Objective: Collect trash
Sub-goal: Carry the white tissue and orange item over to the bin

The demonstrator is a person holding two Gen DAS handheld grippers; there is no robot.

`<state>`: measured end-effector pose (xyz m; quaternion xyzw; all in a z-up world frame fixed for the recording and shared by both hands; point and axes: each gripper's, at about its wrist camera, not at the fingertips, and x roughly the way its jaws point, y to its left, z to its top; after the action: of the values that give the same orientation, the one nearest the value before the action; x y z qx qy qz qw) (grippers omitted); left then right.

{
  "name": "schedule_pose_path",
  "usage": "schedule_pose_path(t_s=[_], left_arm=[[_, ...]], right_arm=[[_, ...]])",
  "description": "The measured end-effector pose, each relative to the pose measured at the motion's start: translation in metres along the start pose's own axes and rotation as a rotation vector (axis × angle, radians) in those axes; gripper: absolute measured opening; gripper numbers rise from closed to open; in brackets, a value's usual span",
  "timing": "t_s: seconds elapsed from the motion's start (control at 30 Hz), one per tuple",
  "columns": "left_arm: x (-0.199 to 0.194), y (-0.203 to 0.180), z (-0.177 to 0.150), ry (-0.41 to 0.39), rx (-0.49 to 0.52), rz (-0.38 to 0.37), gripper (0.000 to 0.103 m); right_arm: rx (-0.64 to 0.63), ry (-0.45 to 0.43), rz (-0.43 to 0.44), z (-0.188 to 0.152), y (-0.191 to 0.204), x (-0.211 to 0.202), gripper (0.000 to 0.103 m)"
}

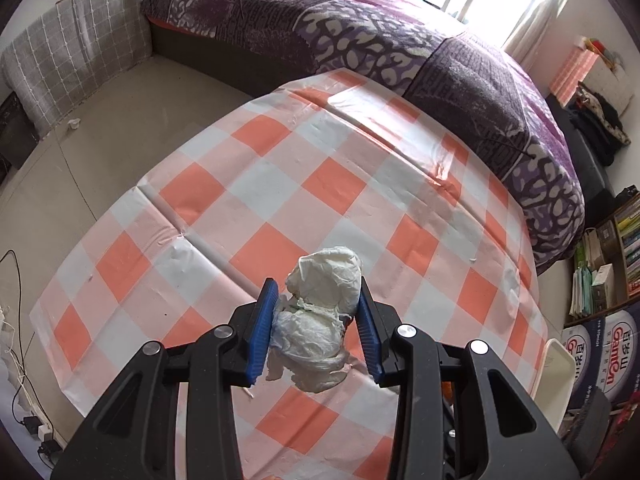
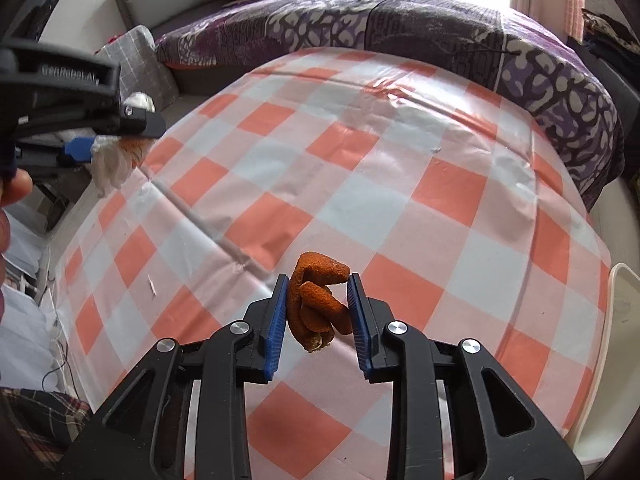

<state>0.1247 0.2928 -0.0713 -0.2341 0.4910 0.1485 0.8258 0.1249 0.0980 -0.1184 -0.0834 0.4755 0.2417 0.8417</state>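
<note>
While both tools hang over the checked surface (image 1: 280, 184), this is how things stand around it:

Left tool (image 1: 318, 312): its blue pads (image 1: 264, 320) press on a crumpled white tissue wad (image 1: 320, 304), held just above the surface; in the right wrist view the same tool (image 2: 96, 148) shows at that surface's left edge with white paper bulging out of it.

Tissue wad: creased, off-white, in two lumps, the upper one rising past the pad tips, a loose flap hanging below.

Right tool (image 2: 318, 308): its pads are closed on a curled orange peel (image 2: 318, 300), held above the near part of the surface.

Orange peel: rough, deep orange outside, rolled into loops, a paler ragged end pointing down.

Surface: orange, pink and white checks on a plastic cloth, creased along fold lines, with a few small white scraps (image 2: 152, 286) toward its left side.

Edges: the bed (image 1: 400, 40) with a purple patterned cover runs along the far edge; bare floor (image 1: 100, 152) lies off the left edge; a white bin rim (image 2: 620, 320) sits just past the right edge.

Open room: the middle and far part of the surface carry nothing large.
</note>
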Motion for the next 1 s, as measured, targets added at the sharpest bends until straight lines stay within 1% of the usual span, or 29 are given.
schedule_pose_path(t_s=[0.13,0.3,0.5,0.77,0.87,1.0], left_arm=[[-0.009,-0.005,0.001,-0.059,-0.002,0.02,0.039],[-0.018,-0.014,0.001,-0.118,-0.002,0.044,0.038],[-0.025,-0.032,-0.003,-0.161,0.022,0.066,0.039],[-0.031,-0.07,-0.012,-0.19,0.088,0.062,0.039],[-0.033,-0.086,-0.016,-0.199,0.108,0.049,0.039],[-0.033,-0.106,-0.026,-0.2,0.111,0.013,0.039]], right_arm=[[0.035,-0.092,-0.023,0.012,-0.017,-0.023,0.028],[0.088,-0.159,-0.034,0.02,-0.039,-0.043,0.028],[0.132,-0.203,-0.055,0.024,-0.062,-0.062,0.028],[0.196,-0.234,-0.092,0.02,-0.1,-0.082,0.028],[0.231,-0.242,-0.102,0.018,-0.117,-0.09,0.028],[0.272,-0.261,-0.124,0.014,-0.139,-0.103,0.028]])
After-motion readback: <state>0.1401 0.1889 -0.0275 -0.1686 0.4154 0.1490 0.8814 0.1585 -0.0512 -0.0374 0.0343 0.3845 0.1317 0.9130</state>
